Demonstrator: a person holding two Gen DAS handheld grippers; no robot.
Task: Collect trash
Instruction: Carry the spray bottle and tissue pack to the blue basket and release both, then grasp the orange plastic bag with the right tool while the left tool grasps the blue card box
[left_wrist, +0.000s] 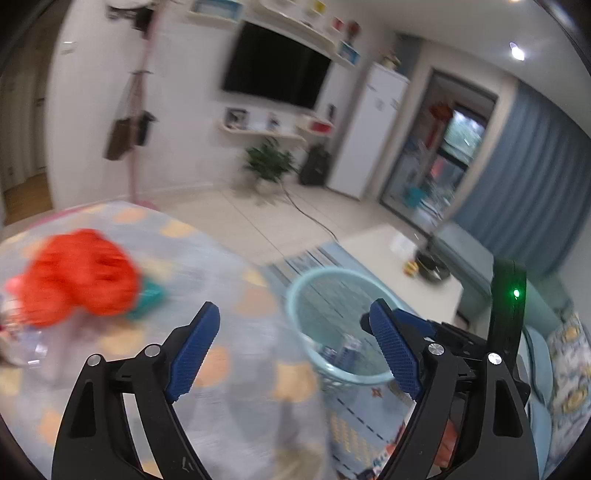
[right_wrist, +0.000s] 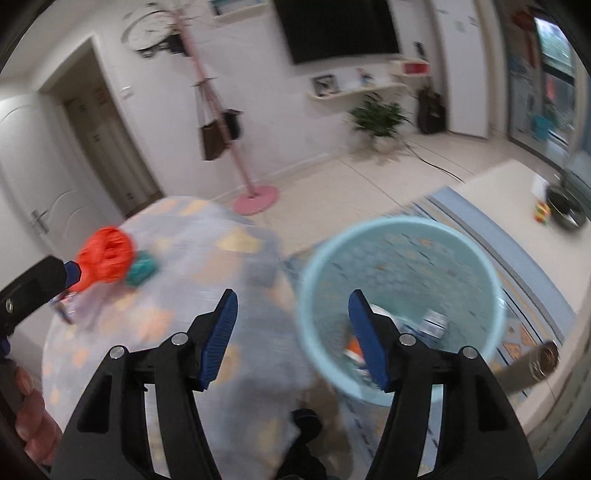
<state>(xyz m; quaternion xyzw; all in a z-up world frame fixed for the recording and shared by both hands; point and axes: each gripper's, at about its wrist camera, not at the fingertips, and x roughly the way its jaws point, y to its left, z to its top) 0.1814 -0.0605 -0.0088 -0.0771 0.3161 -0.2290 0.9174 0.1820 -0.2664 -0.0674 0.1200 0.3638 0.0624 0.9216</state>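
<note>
both our hand-held grippers gape empty; the red bag (left_wrist: 79, 275) lies far left on the desk (left_wrist: 236, 369), nearer our left hand-held gripper (left_wrist: 295, 349).

— What colour is the basket (right_wrist: 400, 236)?
— Pale aqua, with a fine mesh pattern in its wall.

— And the tablecloth (right_wrist: 207, 266)?
— Grey-blue, dotted with peach patches.

— That crumpled bag (left_wrist: 79, 277) on it?
— Bright orange-red, with something teal (left_wrist: 149, 297) just beside it.

— The grippers?
— Black frames with dark blue dimpled pads (left_wrist: 194, 350) on the left gripper (left_wrist: 291, 350); the right gripper (right_wrist: 290, 339) looks the same.

— The room?
— A pink coat stand (right_wrist: 255, 197), blue curtain (left_wrist: 524, 177), white walls, and a blue striped rug (right_wrist: 517, 291).
</note>
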